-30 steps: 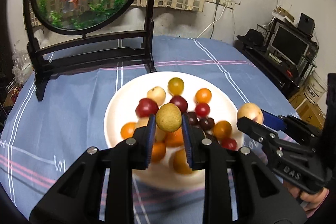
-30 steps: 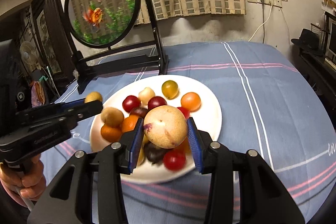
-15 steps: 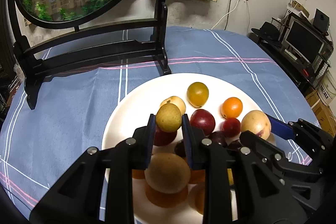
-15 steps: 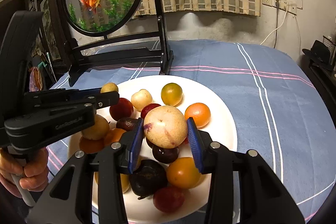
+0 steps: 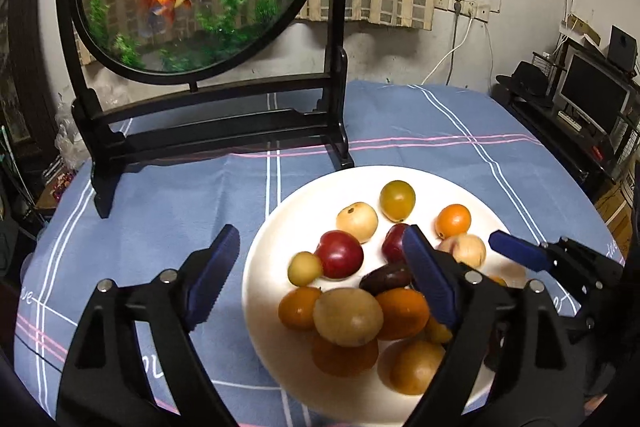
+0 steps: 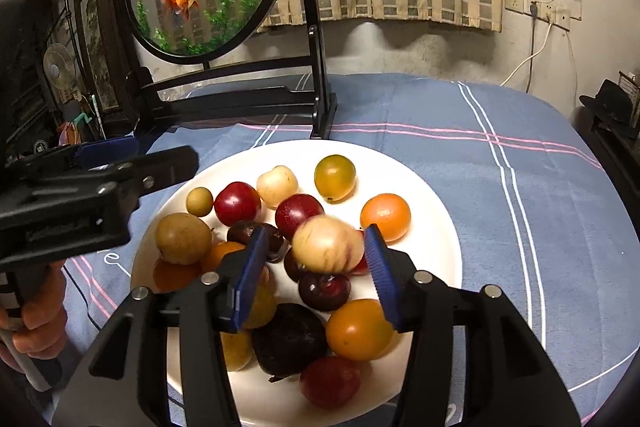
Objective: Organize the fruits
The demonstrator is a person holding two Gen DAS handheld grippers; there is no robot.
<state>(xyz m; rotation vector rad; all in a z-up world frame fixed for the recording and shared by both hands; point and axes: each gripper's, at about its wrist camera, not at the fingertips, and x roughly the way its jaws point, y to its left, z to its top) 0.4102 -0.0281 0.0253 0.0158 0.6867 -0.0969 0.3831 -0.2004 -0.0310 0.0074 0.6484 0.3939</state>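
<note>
Fruit [image 6: 384, 217] of mixed kinds noted heaped on white plate [image 5: 264, 267], on blue checked tablecloth [image 5: 180, 211]; black stand [image 5: 224, 123] at 12 o'clock of plate, well apart from the heap. Left tongs [image 5: 320, 231]: opening, spread wide, nothing pinched; small yellow fruit [image 5: 305, 269] lying loose at 9 o'clock of plate, in the gap between the pads but touched by neither. Right tongs [image 6: 316, 230]: opening, no firm pinch seen; pale fruit [image 6: 328, 245] blurred between the pads near plate centre, clear of the 9 o'clock pad, close against or just beside the 3 o'clock pad, apparently dropping onto the darker pieces below. Handling, judged not measured: light, round, smooth-skinned, likely to roll off neighbours and towards the rim once set down; soft enough to bruise or split under a hard squeeze, the dark plums most of all. Recommended hold: across the widest part, pads on opposite sides, level with the middle, gentle pressure only; top pieces first, since lower ones wedged in the heap. Risk noted at 6 o'clock of plate, where pieces crowded and stacked: any nudge there likely to send one over the edge. Sorting judged under way, not yet finished.
</note>
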